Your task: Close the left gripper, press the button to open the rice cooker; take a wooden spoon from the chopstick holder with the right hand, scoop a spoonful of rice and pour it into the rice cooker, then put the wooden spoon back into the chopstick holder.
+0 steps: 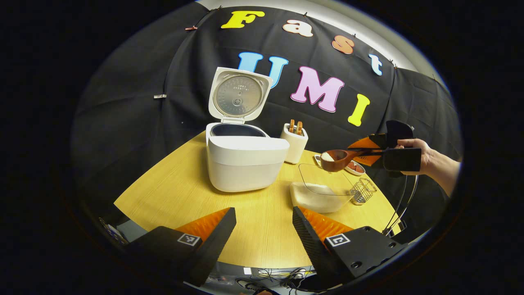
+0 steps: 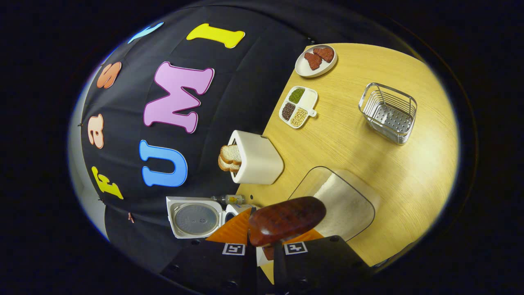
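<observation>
The white rice cooker (image 1: 241, 164) stands on the wooden table (image 1: 180, 192) with its lid (image 1: 239, 96) swung up and the dark pot showing. My left gripper (image 1: 264, 219) hovers open above the table's near edge, short of the cooker, with nothing between its fingers. To the right, a hand holds my right gripper (image 1: 370, 152), shut on the handle of the wooden spoon (image 1: 337, 159). The spoon carries white rice and hangs above the clear rice container (image 1: 323, 192). In the right gripper view the spoon's brown bowl (image 2: 286, 219) sticks out past that gripper (image 2: 264, 241), over the rice container (image 2: 344, 203), with the open cooker (image 2: 196, 217) beyond.
A white toaster (image 1: 294, 143) with bread slices stands right of the cooker. A wire basket (image 2: 389, 112), a divided dish of beans (image 2: 298, 107) and a small plate (image 2: 316, 60) of red pieces sit on the table's right part. A small bottle (image 2: 231, 199) lies behind the cooker.
</observation>
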`<state>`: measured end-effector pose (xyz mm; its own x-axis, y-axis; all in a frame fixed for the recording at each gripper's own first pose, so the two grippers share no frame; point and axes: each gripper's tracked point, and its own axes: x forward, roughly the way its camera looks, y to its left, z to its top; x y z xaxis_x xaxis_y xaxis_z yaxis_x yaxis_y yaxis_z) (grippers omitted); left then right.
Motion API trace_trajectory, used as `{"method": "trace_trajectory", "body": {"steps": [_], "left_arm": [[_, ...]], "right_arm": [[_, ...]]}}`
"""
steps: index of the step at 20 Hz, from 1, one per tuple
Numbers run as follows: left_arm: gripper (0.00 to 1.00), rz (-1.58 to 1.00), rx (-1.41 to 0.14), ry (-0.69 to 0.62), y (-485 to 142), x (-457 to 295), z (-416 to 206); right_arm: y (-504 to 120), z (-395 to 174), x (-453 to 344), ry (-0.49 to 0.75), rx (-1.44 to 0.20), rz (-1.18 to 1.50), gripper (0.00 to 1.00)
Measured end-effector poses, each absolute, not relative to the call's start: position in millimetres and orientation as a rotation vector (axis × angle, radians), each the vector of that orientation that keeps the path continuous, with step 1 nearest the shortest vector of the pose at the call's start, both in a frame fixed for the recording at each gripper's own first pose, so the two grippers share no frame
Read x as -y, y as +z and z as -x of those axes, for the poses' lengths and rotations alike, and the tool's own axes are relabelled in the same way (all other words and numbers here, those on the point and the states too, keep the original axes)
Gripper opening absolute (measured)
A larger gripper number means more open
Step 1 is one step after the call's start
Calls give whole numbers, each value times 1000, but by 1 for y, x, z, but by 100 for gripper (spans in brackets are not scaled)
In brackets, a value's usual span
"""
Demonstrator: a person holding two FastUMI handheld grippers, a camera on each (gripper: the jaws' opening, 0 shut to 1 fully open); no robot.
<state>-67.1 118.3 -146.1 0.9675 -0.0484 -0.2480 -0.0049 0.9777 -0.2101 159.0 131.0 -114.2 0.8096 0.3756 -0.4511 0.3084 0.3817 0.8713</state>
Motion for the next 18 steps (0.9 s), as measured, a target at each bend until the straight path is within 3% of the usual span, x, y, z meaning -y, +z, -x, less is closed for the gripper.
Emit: {"method": "trace_trajectory", "body": {"steps": [18], "left_arm": [[96,216,-239,-2,-142,-140,77]], "right_arm": [[-31,-215,-284,286,-651,-1229,19]]}}
